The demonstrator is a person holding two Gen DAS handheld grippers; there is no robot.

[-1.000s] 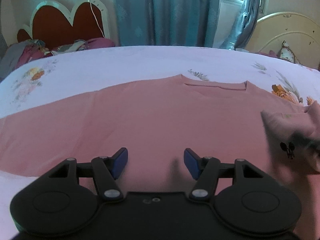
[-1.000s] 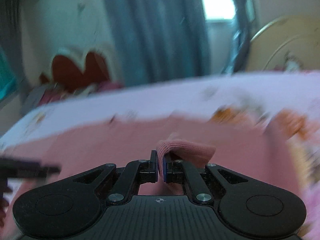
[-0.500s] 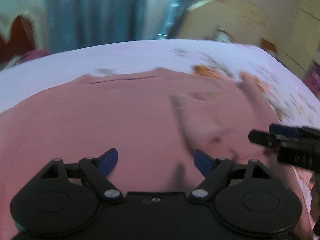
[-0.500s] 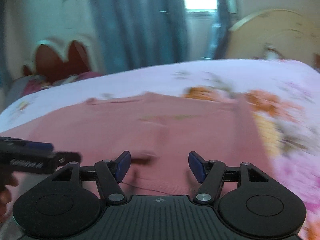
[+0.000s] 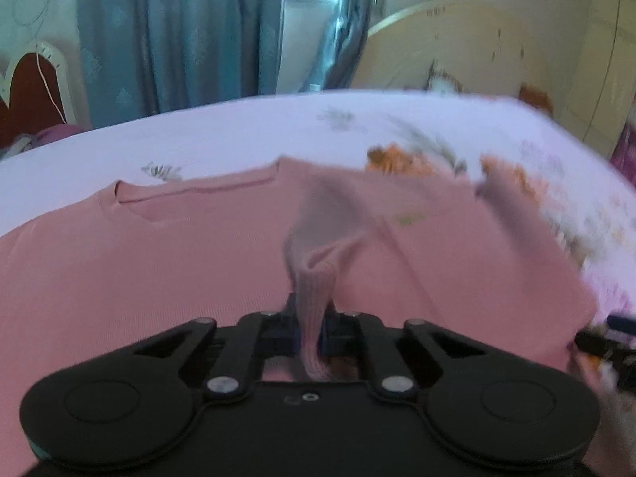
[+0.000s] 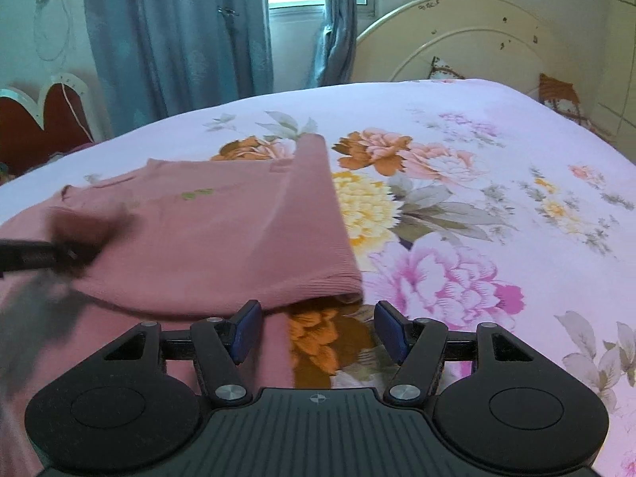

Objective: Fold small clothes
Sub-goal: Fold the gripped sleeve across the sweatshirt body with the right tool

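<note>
While my left gripper (image 5: 309,336) has just clamped down, its blue pads are pinching the ribbed cuff of a sleeve (image 5: 314,298) belonging to the dusty-pink knit sweater (image 5: 159,262), which lies spread flat on the bed w/ its neckline toward the far side. From the left wrist cam the cuff sticks up btwn the jaws and the sleeve trails away over the sweater body; much of that view is motion-blurred. My right gripper (image 6: 318,328) stands released, jaws apart, nothing btwn the pads, only the flowered sheet below them. Just ahead of it the sweater's right side is folded over, ribbed hem edge (image 6: 318,282) lying near the left pad, maybe touching, can't tell. Bed is covered by a pale pink floral bedsheet (image 6: 477,183) w/ big orange, yellow and magenta blooms, bare to the right of the sweater. Beyond the bed: blue-grey curtains (image 6: 179,39) around a bright window, a cream rounded headboard (image 6: 477,39) on the right w/ a patterned cushion against it, a red heart-shaped headboard w/ white rim (image 6: 51,119) far left. Left gripper shows as a dark blurred bar at the left edge of the right cam, over the sweater.
</note>
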